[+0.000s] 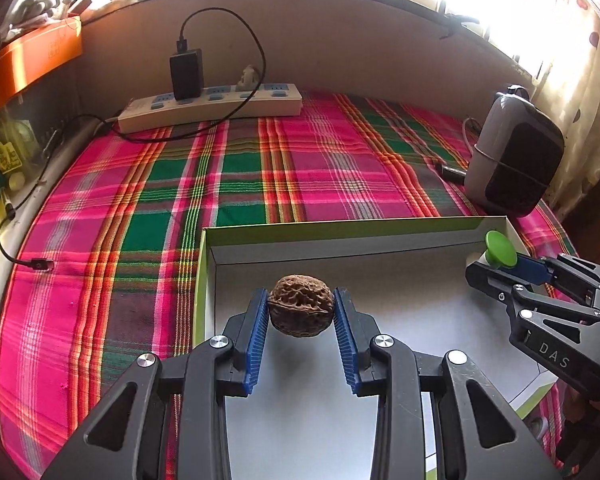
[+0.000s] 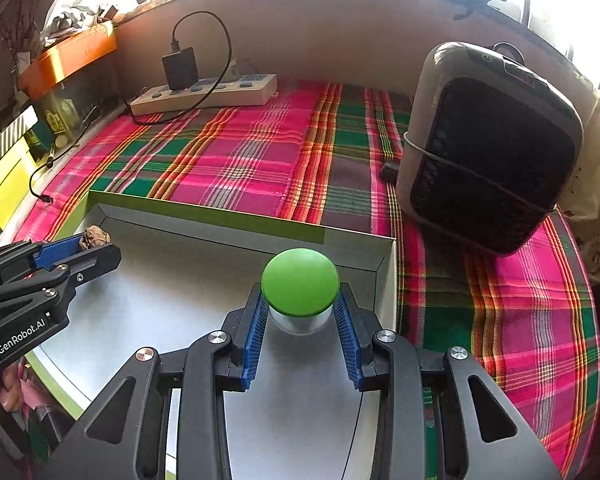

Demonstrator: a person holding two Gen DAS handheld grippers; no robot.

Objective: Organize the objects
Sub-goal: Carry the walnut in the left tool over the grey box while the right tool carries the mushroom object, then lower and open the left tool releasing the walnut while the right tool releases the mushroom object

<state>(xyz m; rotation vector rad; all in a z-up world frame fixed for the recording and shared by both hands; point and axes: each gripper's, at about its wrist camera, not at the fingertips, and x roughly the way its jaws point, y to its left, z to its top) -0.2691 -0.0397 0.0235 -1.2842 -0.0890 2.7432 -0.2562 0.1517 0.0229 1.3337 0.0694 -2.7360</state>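
Left gripper (image 1: 301,312) pinches a hard, knobbly brown walnut (image 1: 301,306); right gripper (image 2: 300,312) clamps a light green-capped clear jar (image 2: 300,292) below its cap, over the shallow white box (image 1: 340,240)

Home: plaid cloth (image 1: 240,184), power strip (image 1: 220,106), cluttered windowsill (image 1: 44,4).

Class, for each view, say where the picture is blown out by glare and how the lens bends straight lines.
Left wrist view: window light washes out the top right, above the heater; the power strip and wall curve. Right wrist view: glare burns the top edge and right corner; the green-edged box rim bows, while the green-capped jar stays sharp.
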